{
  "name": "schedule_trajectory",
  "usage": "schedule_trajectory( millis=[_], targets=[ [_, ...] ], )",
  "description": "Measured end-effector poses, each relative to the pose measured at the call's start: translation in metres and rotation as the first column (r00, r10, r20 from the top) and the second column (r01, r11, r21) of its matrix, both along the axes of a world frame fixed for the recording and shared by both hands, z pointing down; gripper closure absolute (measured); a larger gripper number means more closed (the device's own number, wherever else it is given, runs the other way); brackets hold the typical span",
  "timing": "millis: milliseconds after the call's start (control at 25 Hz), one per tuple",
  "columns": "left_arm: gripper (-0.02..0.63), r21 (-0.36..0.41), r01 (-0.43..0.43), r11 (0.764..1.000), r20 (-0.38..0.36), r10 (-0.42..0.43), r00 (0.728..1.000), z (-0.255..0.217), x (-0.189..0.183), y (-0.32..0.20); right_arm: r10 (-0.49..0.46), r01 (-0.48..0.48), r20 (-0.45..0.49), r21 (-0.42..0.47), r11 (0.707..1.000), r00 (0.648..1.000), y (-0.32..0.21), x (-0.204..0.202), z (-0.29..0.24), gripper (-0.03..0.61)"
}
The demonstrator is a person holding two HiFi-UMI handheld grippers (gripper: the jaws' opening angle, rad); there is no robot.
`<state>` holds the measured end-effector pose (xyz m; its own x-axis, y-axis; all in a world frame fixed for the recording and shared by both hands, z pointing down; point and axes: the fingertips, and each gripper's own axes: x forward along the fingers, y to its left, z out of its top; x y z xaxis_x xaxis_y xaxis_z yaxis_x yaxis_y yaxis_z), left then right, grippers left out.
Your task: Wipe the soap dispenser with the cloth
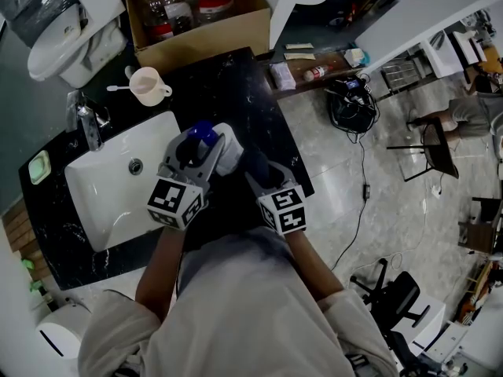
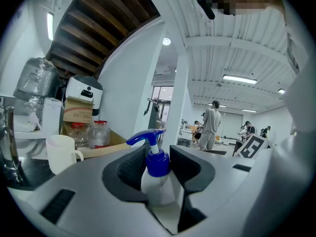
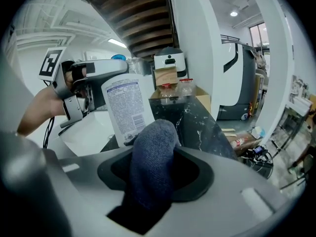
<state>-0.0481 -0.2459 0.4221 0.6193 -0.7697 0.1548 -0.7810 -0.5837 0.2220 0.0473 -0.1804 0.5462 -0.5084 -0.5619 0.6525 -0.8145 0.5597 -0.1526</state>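
Head view: my left gripper (image 1: 203, 141) holds the soap dispenser (image 1: 225, 151) above the black counter (image 1: 236, 93), just beside the sink (image 1: 102, 203). My right gripper (image 1: 255, 171) sits alongside it.
Left gripper view: jaws clamped on the soap dispenser's white body, below its blue pump (image 2: 148, 138).
Right gripper view: jaws pinching the grey-blue cloth (image 3: 153, 162), whose tip is at the soap dispenser's label.

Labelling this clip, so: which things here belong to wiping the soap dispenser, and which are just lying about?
In use: soap dispenser, gripped in the left tongs; blue-grey cloth, gripped in the right tongs.
Lying about: white mug, faucet, sink, cardboard box.
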Motion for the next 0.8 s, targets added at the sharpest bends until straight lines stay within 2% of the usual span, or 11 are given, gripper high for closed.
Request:
schedule_trajectory(
  millis=[240,440,800],
  targets=[
    [0.471,-0.005,0.012,1.0,-0.006,-0.012,1.0,0.001,-0.005,-0.001,-0.058,0.057,-0.037,-0.031,0.998,0.998,0.015,-0.012,0.002,0.407],
    [0.471,-0.007,0.012,1.0,-0.014,-0.012,1.0,0.002,-0.004,-0.002,-0.093,0.093,-0.041,-0.001,0.996,0.995,0.008,-0.023,-0.001,0.407],
    [0.471,-0.016,0.016,1.0,-0.028,-0.016,0.999,0.001,-0.009,0.001,-0.087,0.087,0.017,0.004,0.996,0.996,0.001,-0.034,-0.015,0.407]
  ],
)
